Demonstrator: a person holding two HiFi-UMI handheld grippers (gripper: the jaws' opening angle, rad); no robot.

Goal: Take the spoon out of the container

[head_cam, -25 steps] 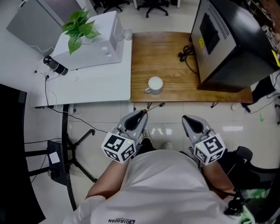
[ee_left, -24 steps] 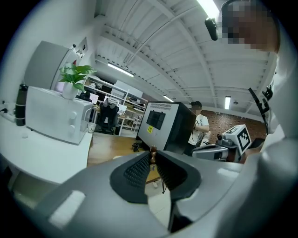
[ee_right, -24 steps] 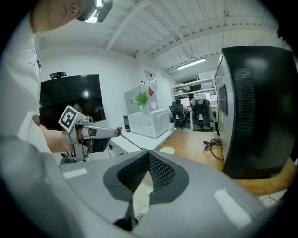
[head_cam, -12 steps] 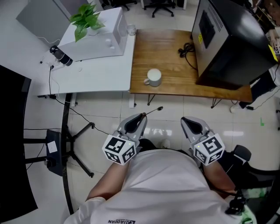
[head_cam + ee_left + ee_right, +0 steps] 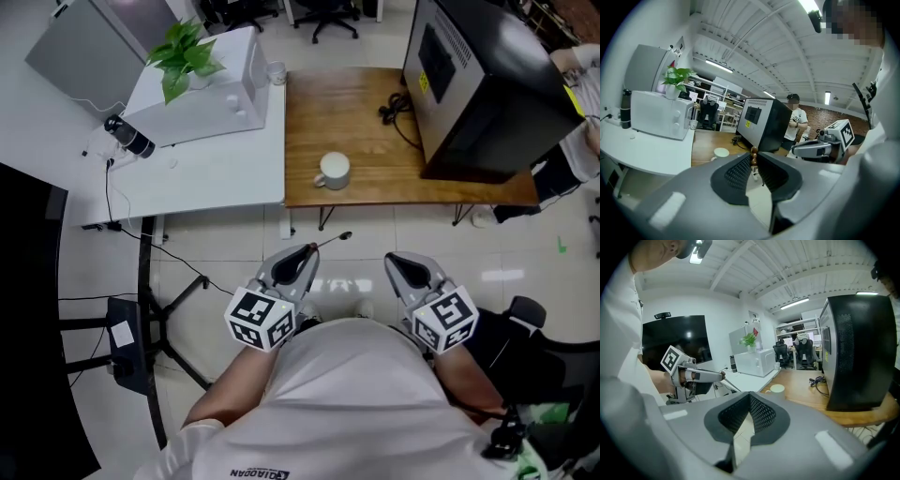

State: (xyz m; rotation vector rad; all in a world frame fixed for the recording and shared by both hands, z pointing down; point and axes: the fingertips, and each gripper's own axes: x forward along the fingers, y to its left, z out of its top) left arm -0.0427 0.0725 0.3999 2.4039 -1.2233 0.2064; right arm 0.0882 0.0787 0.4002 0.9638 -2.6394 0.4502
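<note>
A thin dark spoon (image 5: 330, 242) sticks out forward from my left gripper (image 5: 307, 251), which is shut on its handle. In the left gripper view the brown beaded end of the spoon (image 5: 753, 153) shows pinched between the pads. The white mug (image 5: 333, 172) stands on the wooden table (image 5: 375, 112), well ahead of both grippers and apart from the spoon. My right gripper (image 5: 398, 259) hangs beside the left one, shut with nothing in it. From the right gripper view I see the left gripper (image 5: 719, 376) with the spoon (image 5: 733, 386) slanting down from it.
A large black cabinet (image 5: 487, 84) fills the right side of the wooden table, with a black cable (image 5: 394, 114) beside it. To the left is a white table (image 5: 206, 169) with a microwave (image 5: 202, 89), a plant and a black bottle (image 5: 127, 139). Tiled floor lies under the grippers.
The view has shifted slightly and the table sits a bit farther from the grippers. The left gripper still holds the spoon; the right gripper has barely moved.
</note>
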